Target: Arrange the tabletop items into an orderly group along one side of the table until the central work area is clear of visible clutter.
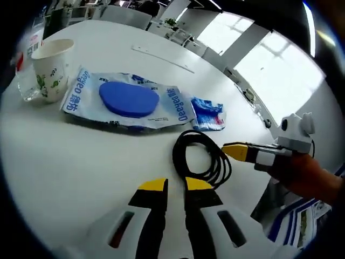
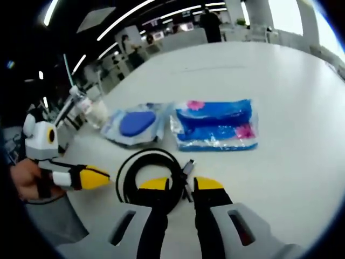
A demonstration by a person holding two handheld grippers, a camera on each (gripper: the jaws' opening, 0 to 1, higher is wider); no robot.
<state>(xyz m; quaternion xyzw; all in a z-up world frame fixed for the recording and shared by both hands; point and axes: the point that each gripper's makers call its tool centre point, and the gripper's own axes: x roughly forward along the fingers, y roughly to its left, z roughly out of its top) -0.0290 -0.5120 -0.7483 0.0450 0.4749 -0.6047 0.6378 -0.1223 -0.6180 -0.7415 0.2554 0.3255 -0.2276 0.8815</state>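
Note:
A black coiled cable [image 1: 200, 157] [image 2: 141, 171] lies on the white table [image 1: 64, 162] near its edge. Behind it are a flat wipes pack with a blue oval lid [image 1: 127, 99] [image 2: 137, 124] and a blue packet with pink flowers [image 2: 215, 125] [image 1: 208, 113]. My left gripper [image 1: 176, 185] [image 2: 91, 177] hovers just short of the coil, its jaws a narrow gap apart with nothing between them. My right gripper [image 2: 182, 184] [image 1: 236, 151] is at the coil's side. Its jaws stand apart, with the coil's rim and the cable plug [image 2: 187, 167] lying in the gap.
A paper cup [image 1: 52, 66] and a clear plastic glass [image 1: 23, 82] stand at the far left; the cup [image 2: 92, 111] also appears past the wipes. A thin white strip [image 1: 161, 57] lies farther back. Printed papers [image 1: 297, 218] sit below the table edge. A hand [image 1: 302, 174] holds the right gripper.

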